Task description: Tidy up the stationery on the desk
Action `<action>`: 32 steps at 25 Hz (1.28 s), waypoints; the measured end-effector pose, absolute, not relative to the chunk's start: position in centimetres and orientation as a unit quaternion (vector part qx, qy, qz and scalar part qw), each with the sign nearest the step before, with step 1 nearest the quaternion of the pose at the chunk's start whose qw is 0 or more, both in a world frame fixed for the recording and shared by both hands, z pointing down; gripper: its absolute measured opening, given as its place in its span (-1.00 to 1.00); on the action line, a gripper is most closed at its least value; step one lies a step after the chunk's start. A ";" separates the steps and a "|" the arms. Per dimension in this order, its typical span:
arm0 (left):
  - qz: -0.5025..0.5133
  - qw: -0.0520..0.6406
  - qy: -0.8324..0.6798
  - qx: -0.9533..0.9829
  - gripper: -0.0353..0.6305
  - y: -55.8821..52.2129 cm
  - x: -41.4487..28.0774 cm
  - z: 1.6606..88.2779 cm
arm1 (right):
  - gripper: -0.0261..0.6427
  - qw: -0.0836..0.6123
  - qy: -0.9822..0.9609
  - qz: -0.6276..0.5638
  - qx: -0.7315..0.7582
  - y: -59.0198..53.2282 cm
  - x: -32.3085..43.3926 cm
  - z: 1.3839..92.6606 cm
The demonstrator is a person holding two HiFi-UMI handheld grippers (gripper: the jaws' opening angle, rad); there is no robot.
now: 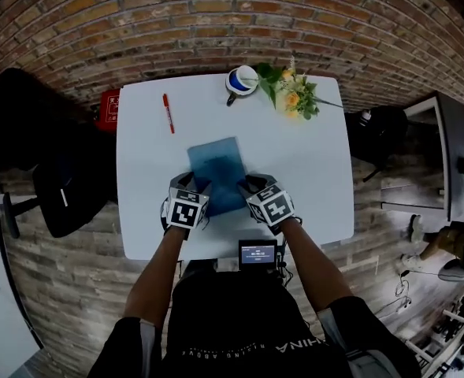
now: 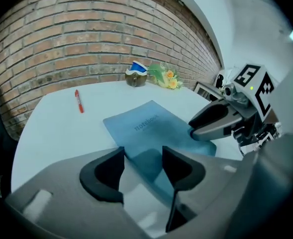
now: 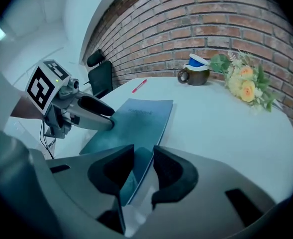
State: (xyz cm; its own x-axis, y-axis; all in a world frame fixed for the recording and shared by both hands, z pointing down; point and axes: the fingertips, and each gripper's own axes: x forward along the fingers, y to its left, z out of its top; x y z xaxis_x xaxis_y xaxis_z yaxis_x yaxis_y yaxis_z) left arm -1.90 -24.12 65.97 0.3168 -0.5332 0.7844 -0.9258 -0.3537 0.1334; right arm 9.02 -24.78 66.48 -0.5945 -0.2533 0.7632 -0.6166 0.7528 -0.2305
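White surface, brick wall behind: blue notebook lies on the person's side of the mug, red pen left of the mug. Left claw and right claw, both wide, straddle the notebook's near corners, probably to lift it.

I have bare worktop across the whole right of the head view, from the notebook out to the edge. On the left, a narrower clear lane runs between notebook and pen. At top centre, the mug and flowers stand close together and block the far edge. My left tongs and right tongs crowd each other at the notebook's near end. A screen sits at the near edge.
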 end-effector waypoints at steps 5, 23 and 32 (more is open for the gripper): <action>0.337 0.273 -0.462 0.773 -0.19 -26.2 0.4 66.0 | -0.54 0.361 -0.847 0.258 0.293 -25.9 11.4 66.5; 0.342 0.261 -0.444 0.786 -0.19 -28.1 1.9 66.4 | -0.53 0.342 -0.832 0.275 0.341 -26.5 13.0 66.7; 0.305 0.248 -0.470 0.791 -0.19 -26.4 0.9 63.5 | -0.42 0.332 -0.845 0.238 0.344 -26.3 14.7 64.4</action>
